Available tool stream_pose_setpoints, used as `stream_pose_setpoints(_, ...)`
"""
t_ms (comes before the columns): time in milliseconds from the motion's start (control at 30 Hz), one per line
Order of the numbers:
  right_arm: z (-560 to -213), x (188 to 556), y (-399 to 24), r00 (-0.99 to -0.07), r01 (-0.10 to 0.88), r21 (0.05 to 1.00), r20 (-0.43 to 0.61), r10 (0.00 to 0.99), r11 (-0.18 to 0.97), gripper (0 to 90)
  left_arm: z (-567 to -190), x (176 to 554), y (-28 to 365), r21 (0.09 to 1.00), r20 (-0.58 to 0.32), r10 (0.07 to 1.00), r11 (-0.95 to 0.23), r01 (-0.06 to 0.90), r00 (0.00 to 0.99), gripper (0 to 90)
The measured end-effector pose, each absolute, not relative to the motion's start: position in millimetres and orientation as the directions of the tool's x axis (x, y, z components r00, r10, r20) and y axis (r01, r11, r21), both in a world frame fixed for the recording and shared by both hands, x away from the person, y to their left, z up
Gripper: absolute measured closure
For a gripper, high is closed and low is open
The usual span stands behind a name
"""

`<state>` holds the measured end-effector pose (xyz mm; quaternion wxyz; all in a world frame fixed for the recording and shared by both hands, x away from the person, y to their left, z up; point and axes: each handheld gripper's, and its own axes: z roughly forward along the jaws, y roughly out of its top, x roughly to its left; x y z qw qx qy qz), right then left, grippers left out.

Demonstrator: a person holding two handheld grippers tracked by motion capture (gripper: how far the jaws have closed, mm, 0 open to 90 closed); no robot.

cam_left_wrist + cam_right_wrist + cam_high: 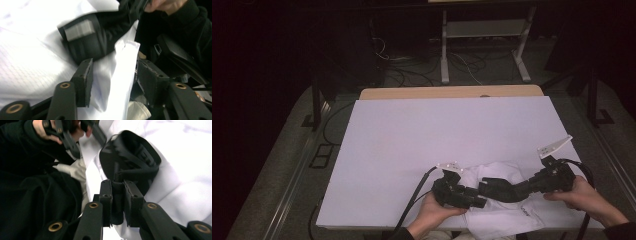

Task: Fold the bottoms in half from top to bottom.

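A white cloth (507, 212) lies crumpled at the near edge of the white board (437, 130). On the cloth rests a rolled black strap (493, 186) with a grey tag. My right gripper (514, 191) reaches in from the right and is shut on a band of the strap (130, 152), which is pinched between its pads (118, 183). My left gripper (479, 201) lies just left of the roll. Its jaws (115, 63) stand open, with an upright fold of the cloth (120, 75) between them and the strap roll (87, 42) right beyond.
The person's dark sleeves and body are close behind the near table edge. A wooden tabletop edge (452, 92) shows past the board. On the dark floor beyond stand a white frame (484, 30) and loose cables (412, 75).
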<state>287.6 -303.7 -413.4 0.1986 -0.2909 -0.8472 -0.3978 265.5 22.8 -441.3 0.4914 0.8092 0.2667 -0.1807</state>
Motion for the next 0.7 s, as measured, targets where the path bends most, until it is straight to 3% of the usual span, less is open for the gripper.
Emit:
stream_pose_setpoints(500, -423.9, 273.2, -300.1, -0.786, 0.59, 0.528, 0.551, 0.282, 0.611, 74.3, -427.2, 278.4, 40.6, 0.774, -0.485, 0.268, -0.311, 0.552, 0.832, 27.8)
stream_pose_setpoints(700, -429.2, 267.0, -301.2, -0.797, 0.57, 0.523, 0.541, 0.27, 0.633, 73.8, -426.8, 282.3, 44.8, 0.791, -0.465, 0.283, -0.292, 0.537, 0.839, 24.7)
